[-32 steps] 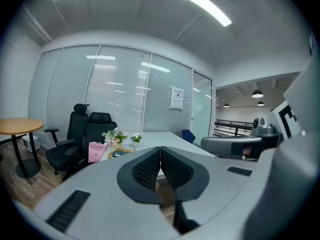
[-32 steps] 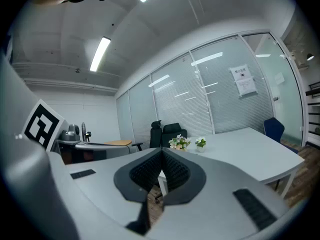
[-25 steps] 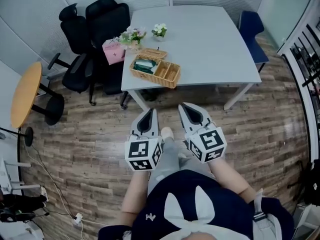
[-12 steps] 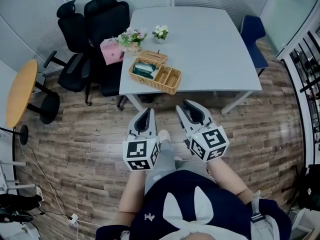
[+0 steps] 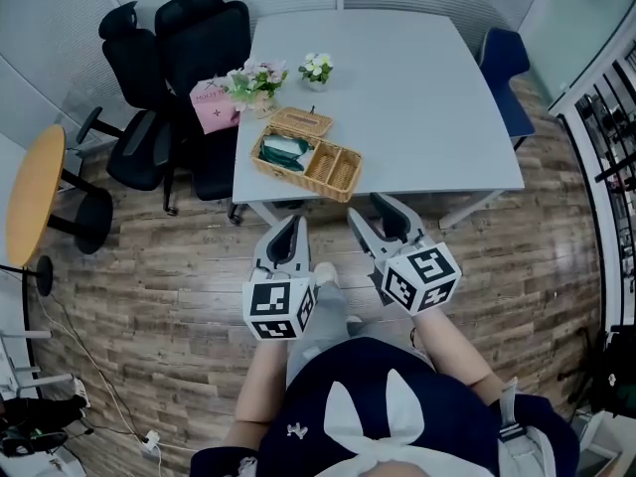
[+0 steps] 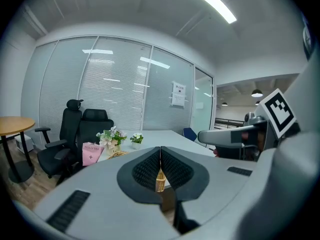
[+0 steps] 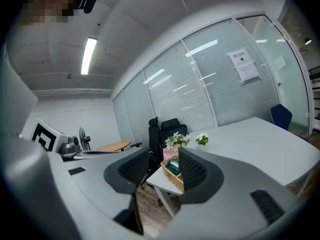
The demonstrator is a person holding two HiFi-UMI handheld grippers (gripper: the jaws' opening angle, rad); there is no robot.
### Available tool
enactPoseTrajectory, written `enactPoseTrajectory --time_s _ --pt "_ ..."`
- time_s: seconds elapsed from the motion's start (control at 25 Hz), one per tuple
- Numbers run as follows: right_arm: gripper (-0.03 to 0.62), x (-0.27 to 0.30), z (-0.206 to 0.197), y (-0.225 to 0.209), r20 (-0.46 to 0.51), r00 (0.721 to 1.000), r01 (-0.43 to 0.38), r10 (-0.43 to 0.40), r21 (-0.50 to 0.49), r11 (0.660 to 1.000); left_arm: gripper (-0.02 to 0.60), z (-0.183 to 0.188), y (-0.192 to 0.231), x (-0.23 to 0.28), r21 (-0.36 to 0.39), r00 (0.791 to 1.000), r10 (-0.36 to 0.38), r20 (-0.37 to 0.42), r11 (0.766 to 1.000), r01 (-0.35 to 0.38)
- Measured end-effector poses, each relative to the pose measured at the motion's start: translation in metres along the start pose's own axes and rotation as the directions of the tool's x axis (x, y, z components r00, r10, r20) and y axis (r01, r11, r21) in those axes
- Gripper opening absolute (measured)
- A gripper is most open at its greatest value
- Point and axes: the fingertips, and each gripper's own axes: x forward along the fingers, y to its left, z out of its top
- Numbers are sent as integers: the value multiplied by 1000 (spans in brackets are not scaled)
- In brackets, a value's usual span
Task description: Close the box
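Box: We found the wicker box (image 5: 306,154) open at the 7 o'clock corner of the desk (image 5: 417,87), with one lid flap (image 5: 301,120) thrown back on its 12 o'clock side.
Left gripper: The left gripper (image 5: 294,225) had its jaws pressed together and held nothing. It was short of the desk edge, with the box at its 12 o'clock.
Right gripper: The right gripper (image 5: 377,210) had just been opening. Its jaws stood apart with nothing between them, and the box lay at its 11 o'clock, out of reach.
Change: Against the view a second earlier, both grippers had drawn nearer the desk.
Bearing on task: We judged this the approach. Nothing touched the lid flap, so closing remained wholly outstanding.
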Motion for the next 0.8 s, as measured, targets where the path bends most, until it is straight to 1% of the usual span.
enactPoseTrajectory --time_s 0.52,0.8 --pt "175 74 17 -43 -40 999 9 -8 22 1000 23 15 45 78 -16 999 -21 -44 1000 20" --pt "179 108 15 -64 -89 996 24 -16 86 996 23 17 77 104 -25 997 -18 -68 1000 16"
